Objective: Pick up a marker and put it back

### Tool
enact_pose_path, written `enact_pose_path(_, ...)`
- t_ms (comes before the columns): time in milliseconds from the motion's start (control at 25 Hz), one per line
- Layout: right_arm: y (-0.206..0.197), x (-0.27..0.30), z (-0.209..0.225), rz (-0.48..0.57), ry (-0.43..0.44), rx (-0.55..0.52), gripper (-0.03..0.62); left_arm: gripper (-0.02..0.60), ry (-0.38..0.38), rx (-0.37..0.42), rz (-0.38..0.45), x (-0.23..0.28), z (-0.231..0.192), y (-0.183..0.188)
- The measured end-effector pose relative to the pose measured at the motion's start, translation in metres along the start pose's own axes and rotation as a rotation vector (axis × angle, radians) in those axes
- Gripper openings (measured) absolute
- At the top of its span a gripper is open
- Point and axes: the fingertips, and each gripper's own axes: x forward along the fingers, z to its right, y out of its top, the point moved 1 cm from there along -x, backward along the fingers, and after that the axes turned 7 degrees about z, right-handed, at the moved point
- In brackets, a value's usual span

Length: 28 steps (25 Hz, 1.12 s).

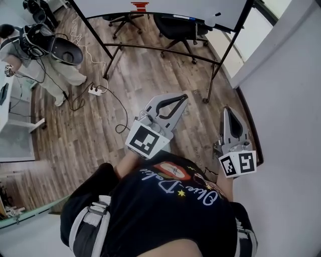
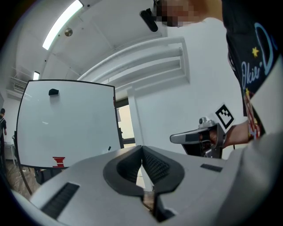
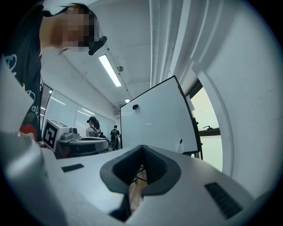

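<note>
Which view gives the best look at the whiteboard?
The left gripper view: the whiteboard faces it nearly whole. The right gripper view shows it smaller and angled; the head view catches only its lower edge.

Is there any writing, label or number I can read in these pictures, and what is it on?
No text here can be read for certain.
Shirt: white cursive lettering, upside down, not legible.
Whiteboard: red print near its bottom edge, too small to read.
Left gripper cube and right gripper cube: black-and-white square patterns, no words.
</note>
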Motion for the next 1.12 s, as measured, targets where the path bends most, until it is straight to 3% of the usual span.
enact_pose_path(480,-0.026,0.081,0.024,-0.044,0.022,-0.002,0.000,0.003,0.037,-0.039,-0.008,0.037,-0.075,-0.036)
enact_pose_path(1120,-0.029,0.187,0.062,-0.073,-0.038,-0.008,0.000,0.004,-0.026,-0.065,-0.009,0.103,-0.173,-0.051)
